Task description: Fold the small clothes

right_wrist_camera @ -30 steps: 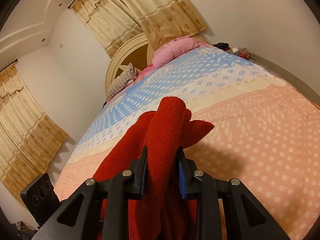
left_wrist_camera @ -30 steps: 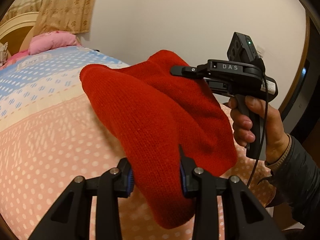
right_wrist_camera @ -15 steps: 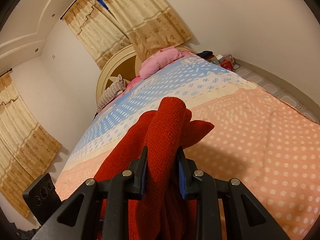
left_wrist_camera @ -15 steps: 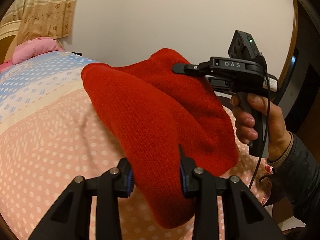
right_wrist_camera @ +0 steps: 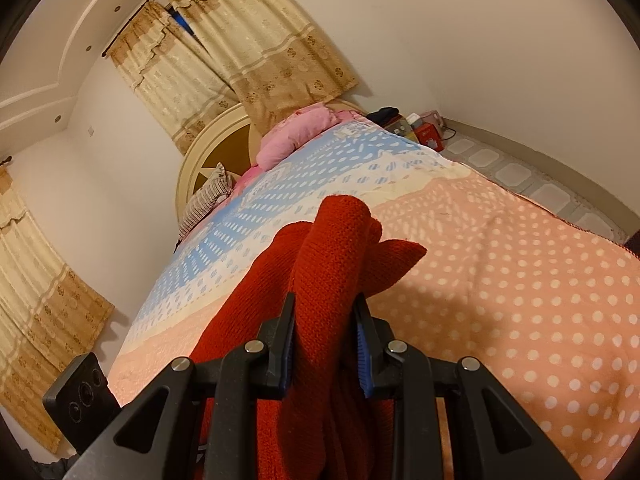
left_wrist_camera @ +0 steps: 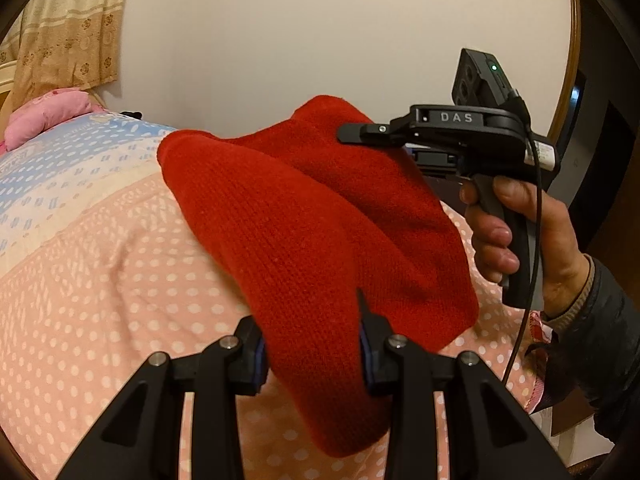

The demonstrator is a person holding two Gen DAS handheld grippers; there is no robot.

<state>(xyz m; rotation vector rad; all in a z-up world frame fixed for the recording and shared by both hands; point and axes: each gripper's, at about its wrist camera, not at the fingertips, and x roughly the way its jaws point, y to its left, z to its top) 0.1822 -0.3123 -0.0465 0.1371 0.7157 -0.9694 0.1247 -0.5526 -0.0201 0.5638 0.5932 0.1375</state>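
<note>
A red knitted garment (left_wrist_camera: pixel 288 232) hangs in the air above the bed, held by both grippers. My left gripper (left_wrist_camera: pixel 310 344) is shut on its near edge, with cloth drooping below the jaws. My right gripper (right_wrist_camera: pixel 325 340) is shut on a bunched fold of the same garment (right_wrist_camera: pixel 332 256). In the left wrist view the right gripper (left_wrist_camera: pixel 352 136) shows at upper right, held by a hand, its fingers clamped on the garment's far top edge. The left gripper's camera block (right_wrist_camera: pixel 80 396) shows at lower left in the right wrist view.
A bed with a pink dotted quilt (right_wrist_camera: pixel 520 280) and a blue dotted band (right_wrist_camera: pixel 320 176) lies below. Pink pillows (right_wrist_camera: pixel 296 132) and a striped pillow (right_wrist_camera: pixel 204 204) lie by the round headboard (right_wrist_camera: pixel 216 156). Small items (right_wrist_camera: pixel 424 128) sit on the tiled floor beside the bed.
Both grippers have swung with the garment, still clamped. The views have turned so that the headboard sits further off and more wall and floor show.
</note>
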